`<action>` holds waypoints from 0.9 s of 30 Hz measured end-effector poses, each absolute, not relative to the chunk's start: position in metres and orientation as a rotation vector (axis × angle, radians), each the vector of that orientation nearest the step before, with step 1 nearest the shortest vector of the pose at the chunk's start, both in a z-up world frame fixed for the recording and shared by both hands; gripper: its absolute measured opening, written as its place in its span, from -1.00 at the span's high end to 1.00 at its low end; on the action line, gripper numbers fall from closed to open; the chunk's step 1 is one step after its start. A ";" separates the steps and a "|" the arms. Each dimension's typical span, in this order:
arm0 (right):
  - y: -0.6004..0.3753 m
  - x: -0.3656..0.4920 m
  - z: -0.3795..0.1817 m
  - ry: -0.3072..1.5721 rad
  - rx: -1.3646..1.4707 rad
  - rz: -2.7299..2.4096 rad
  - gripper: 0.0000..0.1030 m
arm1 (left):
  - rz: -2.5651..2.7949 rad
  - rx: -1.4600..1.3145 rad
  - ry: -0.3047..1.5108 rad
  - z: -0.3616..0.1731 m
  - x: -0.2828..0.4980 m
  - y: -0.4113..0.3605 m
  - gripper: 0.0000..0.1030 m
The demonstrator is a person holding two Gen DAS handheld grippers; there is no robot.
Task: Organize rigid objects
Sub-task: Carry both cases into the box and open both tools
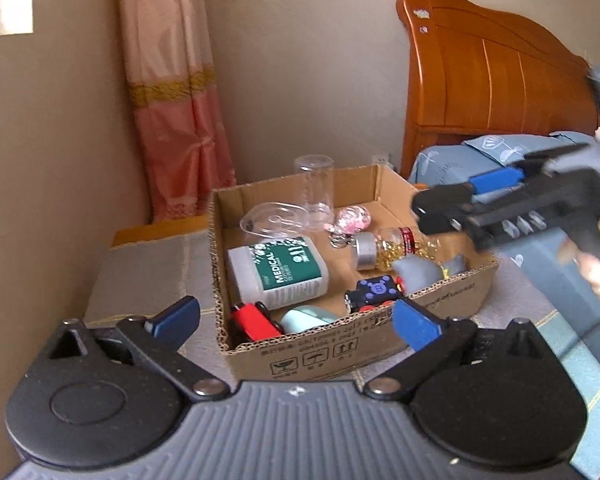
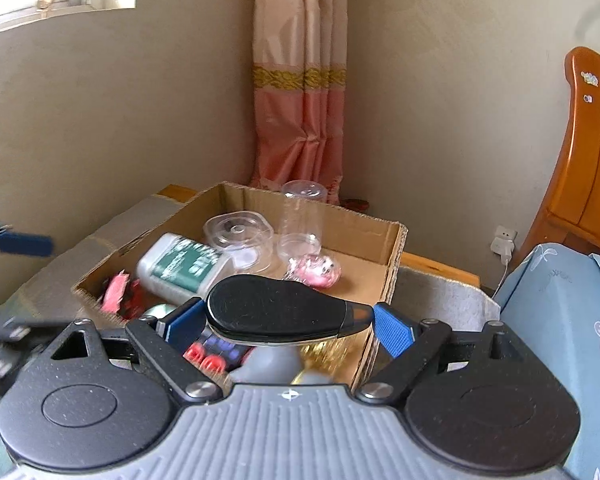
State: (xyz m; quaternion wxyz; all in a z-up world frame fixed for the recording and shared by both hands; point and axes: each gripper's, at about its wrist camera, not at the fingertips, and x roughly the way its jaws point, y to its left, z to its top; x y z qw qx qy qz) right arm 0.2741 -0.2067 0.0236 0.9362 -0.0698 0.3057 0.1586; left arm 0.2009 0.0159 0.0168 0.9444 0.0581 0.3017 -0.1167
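Observation:
A shallow cardboard box [image 1: 340, 350] [image 2: 392, 248] holds several items: a white and green bottle [image 1: 278, 270] [image 2: 182, 266], a clear jar [image 1: 314, 188] [image 2: 302, 220], a clear lid [image 2: 236, 234], a pink ball [image 2: 314, 268], a red toy [image 1: 254, 322] and a black cube [image 1: 374, 294]. My right gripper [image 2: 288, 320] [image 1: 466, 204] is shut on a flat black oval object [image 2: 276, 308] and holds it above the box's right side. My left gripper [image 1: 296, 320] is open and empty, just in front of the box.
The box sits on a grey cloth-covered surface [image 1: 140, 272] in a room corner. A pink curtain [image 1: 180, 120] hangs behind. A bed with blue bedding [image 2: 560, 320] and an orange wooden headboard [image 1: 492, 80] stands to the right.

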 end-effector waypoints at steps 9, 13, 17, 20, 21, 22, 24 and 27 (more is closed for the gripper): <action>-0.204 0.341 0.007 0.719 -0.067 0.243 -0.80 | -0.215 0.131 0.612 0.013 0.195 0.017 -0.99; -0.203 0.347 0.003 0.738 -0.026 0.230 -1.00 | -0.208 0.127 0.608 0.014 0.193 0.019 -0.99; -0.201 0.329 0.008 0.723 -0.037 0.225 -1.00 | -0.196 0.116 0.604 0.014 0.191 0.021 -0.99; -0.198 0.312 0.014 0.725 -0.053 0.198 -1.00 | -0.178 0.112 0.603 0.015 0.191 0.022 -0.99; -0.197 0.306 0.016 0.731 -0.062 0.181 -1.00 | -0.173 0.111 0.603 0.015 0.189 0.022 -0.99; -0.196 0.300 0.017 0.735 -0.072 0.170 -1.00 | -0.165 0.110 0.603 0.016 0.188 0.023 -0.99; -0.193 0.286 0.020 0.735 -0.087 0.146 -1.00 | -0.139 0.112 0.601 0.016 0.185 0.023 -0.99; -0.188 0.261 0.022 0.748 -0.083 0.114 -1.00 | -0.094 0.128 0.603 0.018 0.180 0.022 -0.99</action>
